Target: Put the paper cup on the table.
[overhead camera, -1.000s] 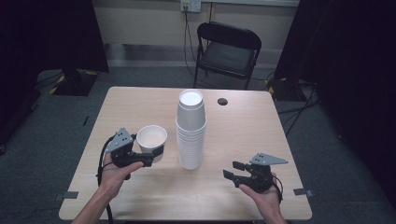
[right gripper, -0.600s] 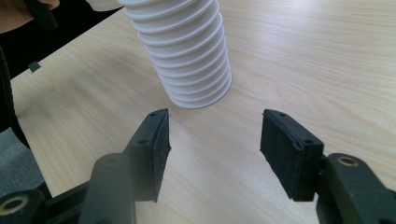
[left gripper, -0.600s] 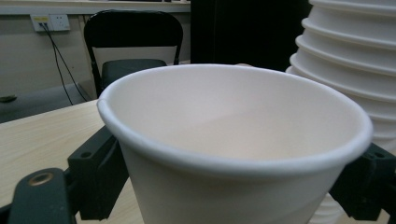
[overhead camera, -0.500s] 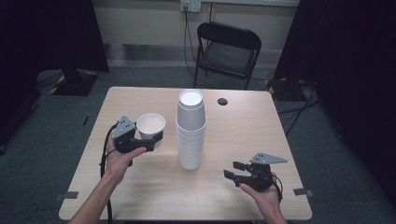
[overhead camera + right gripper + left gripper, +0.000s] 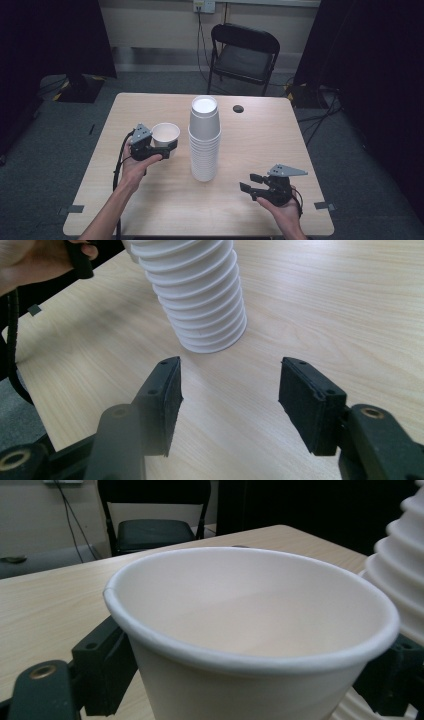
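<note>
White paper cup sits upright, mouth up, clamped between the jaws of the left gripper, toward the table's left edge, about midway between near and far edges. Left gripper view: cup empty, a black jaw on each side of its wall, just under the rim. Can't tell if its base touches the wooden table or hangs just above. Person's left hand wraps the gripper body, cable trailing toward the near edge.

Tall stack of white paper cups stands mouth up at table centre, just beside the held cup, not touching it. Right gripper view shows the stack's ribbed lower rims resting on the wood.

Right gripper near the near right corner, held in the right hand, jaws wide apart, nothing between them, pointing toward the stack; own view shows bare tabletop between the pads.

Small dark round hole near the far edge. Black folding chair beyond the far edge.
</note>
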The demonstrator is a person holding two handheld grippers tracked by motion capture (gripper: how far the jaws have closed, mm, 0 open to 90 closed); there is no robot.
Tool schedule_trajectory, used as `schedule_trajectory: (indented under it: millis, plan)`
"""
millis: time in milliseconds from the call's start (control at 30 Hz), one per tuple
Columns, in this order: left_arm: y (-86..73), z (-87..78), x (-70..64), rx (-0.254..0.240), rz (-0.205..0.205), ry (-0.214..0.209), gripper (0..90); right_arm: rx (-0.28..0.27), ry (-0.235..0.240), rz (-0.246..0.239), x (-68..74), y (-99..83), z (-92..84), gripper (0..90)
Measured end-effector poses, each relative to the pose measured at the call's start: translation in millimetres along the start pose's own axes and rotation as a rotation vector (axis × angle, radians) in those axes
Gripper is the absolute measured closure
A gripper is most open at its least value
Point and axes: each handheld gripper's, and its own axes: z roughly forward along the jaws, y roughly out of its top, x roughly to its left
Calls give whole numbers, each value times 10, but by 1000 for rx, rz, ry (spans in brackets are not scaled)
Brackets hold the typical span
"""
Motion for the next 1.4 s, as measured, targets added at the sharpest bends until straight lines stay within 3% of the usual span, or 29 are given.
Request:
schedule_trajectory:
  millis: [167,333,433,500,533,733,833,933,1100,1400]
  plan:
    - [-108,93,80,37,-32,24,122,7,-1,7,-21,-13,13,428]
    - [-164,173,106,71,4,44,121,6,4,20,-52,-25,28,428]
    - [-192,213,106,91,8,25,121,6,5,24,-61,-22,33,429]
    - [-210,239,81,126,56,28,121,8,8,20,-54,-23,42,429]
    - [-218,242,68,133,52,24,120,12,8,17,-46,-25,50,428]
    - [-247,220,77,130,45,14,119,17,19,8,-20,-27,79,426]
    - [-258,173,85,143,21,15,118,15,21,6,-17,-20,74,422]
    - [-272,123,80,165,55,14,118,15,19,6,-18,-17,80,421]
    - [-312,71,104,183,22,21,122,20,16,3,-9,-18,86,415]
    - [-381,84,102,198,29,17,135,16,20,2,-1,-8,83,414]
